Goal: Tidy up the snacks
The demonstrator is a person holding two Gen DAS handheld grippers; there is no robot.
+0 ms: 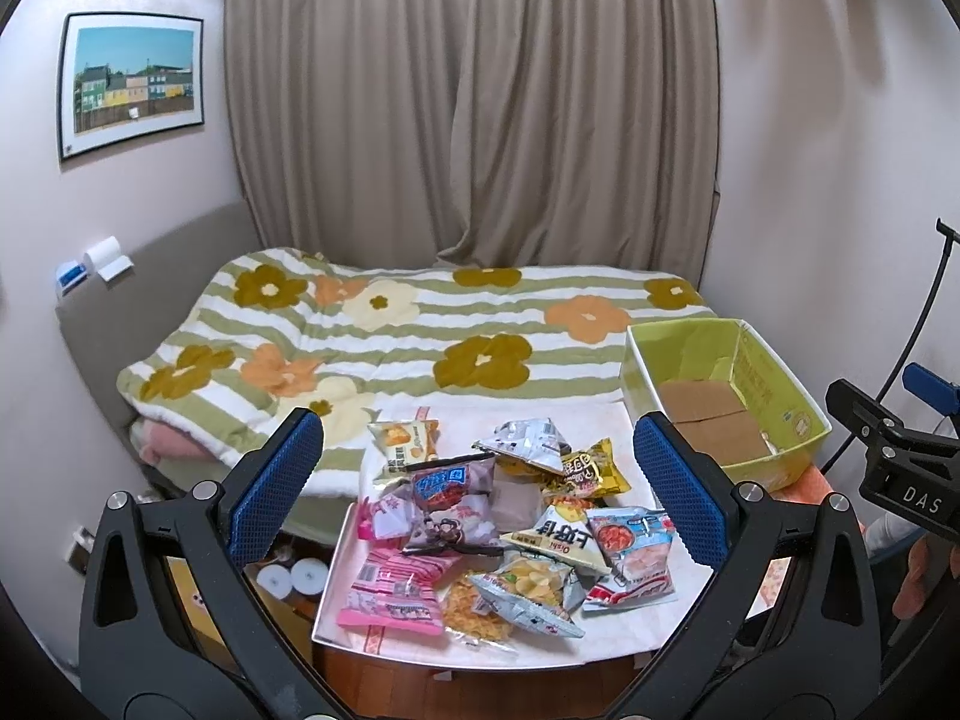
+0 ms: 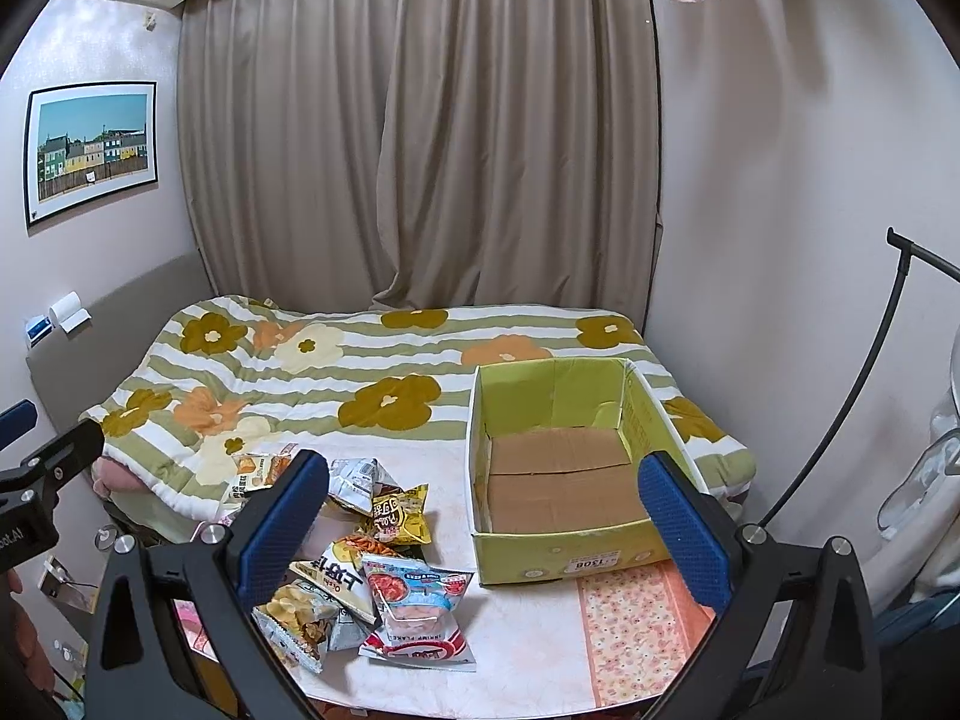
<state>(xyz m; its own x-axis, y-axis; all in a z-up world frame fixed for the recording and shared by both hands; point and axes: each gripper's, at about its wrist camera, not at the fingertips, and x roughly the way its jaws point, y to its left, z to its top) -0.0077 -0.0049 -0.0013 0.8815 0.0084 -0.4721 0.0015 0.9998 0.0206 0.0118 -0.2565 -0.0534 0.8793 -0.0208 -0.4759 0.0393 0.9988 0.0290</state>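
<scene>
A pile of several snack bags [image 1: 480,528] lies on the white table [image 1: 678,594]; it also shows in the right wrist view [image 2: 360,546]. It includes a pink bag [image 1: 393,594], a yellow bag [image 1: 591,468] and a red-and-blue shrimp flakes bag [image 2: 417,606]. An empty green cardboard box [image 1: 774,396] stands at the table's right; it also shows in the right wrist view [image 2: 570,546]. My left gripper [image 1: 474,492] is open above the pile. My right gripper [image 2: 480,531] is open and empty between the pile and the box.
A bed with a flowered green-striped blanket [image 1: 420,330] lies behind the table, against a beige curtain [image 1: 468,102]. A patterned orange cloth [image 2: 636,618] lies on the table in front of the box. A black stand [image 2: 840,396] rises at the right.
</scene>
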